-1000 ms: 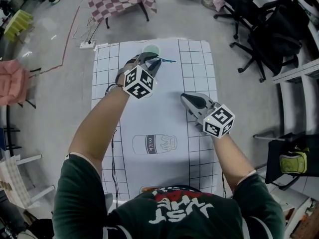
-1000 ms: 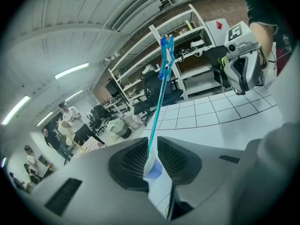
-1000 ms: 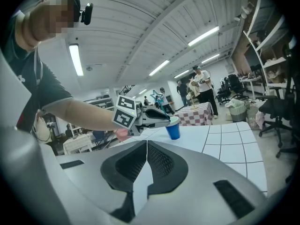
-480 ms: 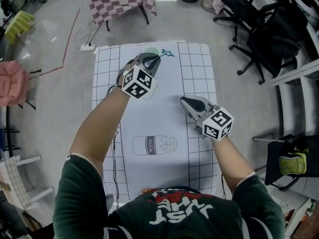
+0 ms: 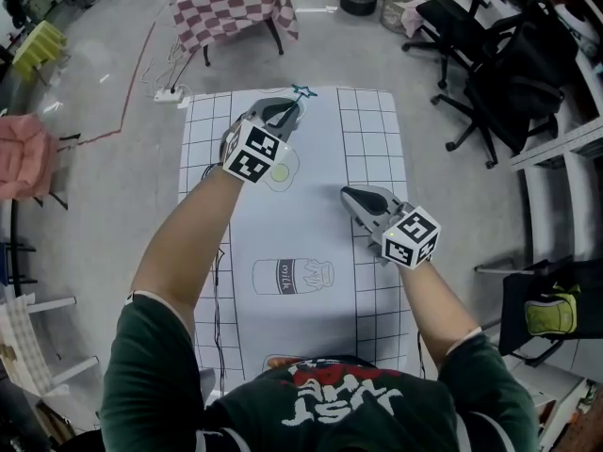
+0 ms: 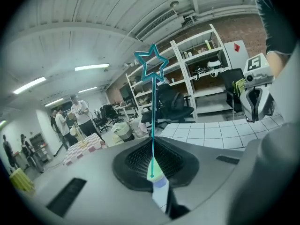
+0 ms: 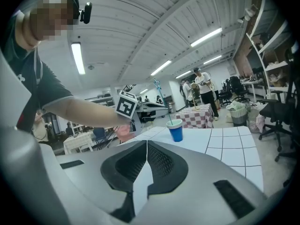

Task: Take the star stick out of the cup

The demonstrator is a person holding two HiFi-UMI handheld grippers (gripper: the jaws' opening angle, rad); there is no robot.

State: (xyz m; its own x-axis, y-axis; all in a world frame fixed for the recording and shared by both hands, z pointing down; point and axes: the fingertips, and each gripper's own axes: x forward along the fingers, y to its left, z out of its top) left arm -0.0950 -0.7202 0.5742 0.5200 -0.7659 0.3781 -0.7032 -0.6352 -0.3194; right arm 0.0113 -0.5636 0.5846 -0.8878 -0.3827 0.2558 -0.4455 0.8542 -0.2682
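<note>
Left gripper (image 6: pixel 152 173) is pinching the star stick (image 6: pixel 153 111) at its very bottom end, jaws closing tight on the thin shaft. The stick's long axis is running straight out along the jaws, with the star end pointing away from the gripper. In the head view the star is poking out past the jaw tips toward the far edge of the table (image 5: pixel 377 121).

Cup (image 7: pixel 176 130) is standing upright on the table, blue with a green rim. The head view isn't showing it; the left gripper is likely covering it. In the right gripper view the stick is slanting up from just over the cup rim, so its low end is sitting close above the cup mouth. Can't tell from there whether it is fully clearing the rim.

Right gripper (image 7: pixel 146 146) is hanging empty with jaws pressed together, well apart from the cup and nearer the person. Left is the nearer hand and is doing the job. The next move is probably calling for lifting along the stick's own axis, then sideways off the cup.
</note>
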